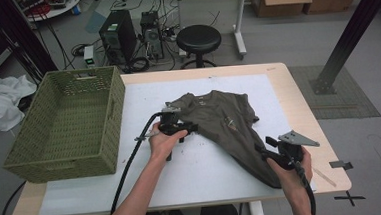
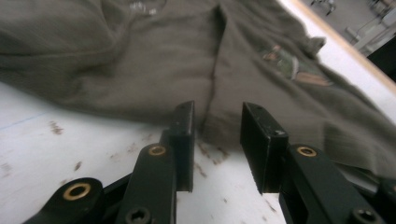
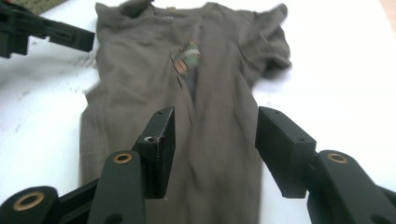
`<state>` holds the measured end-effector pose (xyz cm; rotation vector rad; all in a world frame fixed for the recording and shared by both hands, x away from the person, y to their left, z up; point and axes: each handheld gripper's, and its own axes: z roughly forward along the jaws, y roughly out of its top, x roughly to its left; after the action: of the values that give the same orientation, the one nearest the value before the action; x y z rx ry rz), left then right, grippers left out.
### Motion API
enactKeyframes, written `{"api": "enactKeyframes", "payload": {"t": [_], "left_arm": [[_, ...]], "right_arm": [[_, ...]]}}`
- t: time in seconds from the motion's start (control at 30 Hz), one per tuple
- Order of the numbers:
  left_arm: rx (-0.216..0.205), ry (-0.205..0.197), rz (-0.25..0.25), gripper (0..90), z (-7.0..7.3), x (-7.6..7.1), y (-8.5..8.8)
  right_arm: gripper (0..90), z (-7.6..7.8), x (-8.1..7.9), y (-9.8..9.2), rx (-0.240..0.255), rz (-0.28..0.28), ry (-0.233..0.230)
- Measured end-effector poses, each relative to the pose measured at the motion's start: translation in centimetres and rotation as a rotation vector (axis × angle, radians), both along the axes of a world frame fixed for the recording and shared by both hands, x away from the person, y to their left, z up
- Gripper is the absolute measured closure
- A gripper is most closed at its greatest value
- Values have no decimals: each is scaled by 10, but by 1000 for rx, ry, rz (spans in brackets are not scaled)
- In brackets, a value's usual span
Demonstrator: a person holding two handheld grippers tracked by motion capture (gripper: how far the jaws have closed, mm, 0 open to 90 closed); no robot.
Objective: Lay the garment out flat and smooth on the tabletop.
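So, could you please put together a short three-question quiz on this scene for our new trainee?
1. True or false: the T-shirt lies inside the green basket.
2. Which gripper is at the shirt's hem end: A) left gripper B) right gripper?
3. Fill in: both grippers' jaws are ____.

Key: 1 false, it lies on the white table cover; 2 B; 3 open.

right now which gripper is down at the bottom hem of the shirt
The right gripper, open at the hem of the olive t-shirt. The left gripper, also open, sits at the shirt's side edge, nearer the collar and the green basket.
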<state>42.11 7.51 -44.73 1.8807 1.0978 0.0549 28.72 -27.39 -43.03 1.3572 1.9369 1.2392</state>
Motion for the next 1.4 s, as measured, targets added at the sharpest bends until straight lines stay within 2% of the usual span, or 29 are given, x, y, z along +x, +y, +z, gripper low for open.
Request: {"api": "enactKeyframes", "payload": {"t": [0.07,0.13,0.23,0.3,0.37,0.4,0.47,0.53,0.67,0.73,0.83,0.9,0.97,1.03,1.1,1.17,1.27,1.33,1.4], "left_arm": [[4,6,-12,655,-3,2,-5],[29,17,-18,674,-6,3,-8],[40,36,-38,842,-5,2,-5],[44,43,-67,885,0,-2,-1],[63,11,-84,886,6,-11,7],[58,-3,-85,887,9,-17,13],[55,-22,-71,887,14,-33,28],[32,-24,-61,887,20,-50,43],[31,-54,-65,887,29,-99,76],[16,-45,-60,886,28,-129,96],[34,-32,-62,886,22,-157,116],[54,-9,-65,886,15,-170,125],[45,-2,-57,879,9,-173,129],[46,-31,-32,795,7,-172,133],[8,-56,-24,746,10,-169,134],[-9,-78,-17,694,14,-165,131],[18,-73,-25,675,12,-157,122],[62,-60,-53,655,7,-154,114],[82,-52,-69,647,1,-154,108]], "right_arm": [[484,-3,-6,-4,-2,-2,8],[483,-6,-12,-8,-7,-3,18],[483,-10,-18,-10,-13,-4,32],[483,-13,-22,-10,-20,0,39],[480,-14,-25,-10,-29,3,43],[479,-15,-27,-10,-29,3,42],[476,-16,-32,-11,-25,-2,43],[475,-17,-37,-12,-17,-6,44],[471,-15,-48,-14,1,-8,51],[467,-15,-55,-16,18,-6,58],[464,-16,-62,-18,33,-9,70],[461,-17,-66,-19,39,-10,83],[457,-19,-69,-19,36,-12,91],[454,-21,-72,-19,45,-15,101],[449,-23,-75,-17,50,-4,109],[443,-24,-77,-14,47,17,112],[438,-26,-78,-11,55,46,115],[439,-28,-78,-9,54,63,123],[435,-30,-78,-7,47,82,120]]}}
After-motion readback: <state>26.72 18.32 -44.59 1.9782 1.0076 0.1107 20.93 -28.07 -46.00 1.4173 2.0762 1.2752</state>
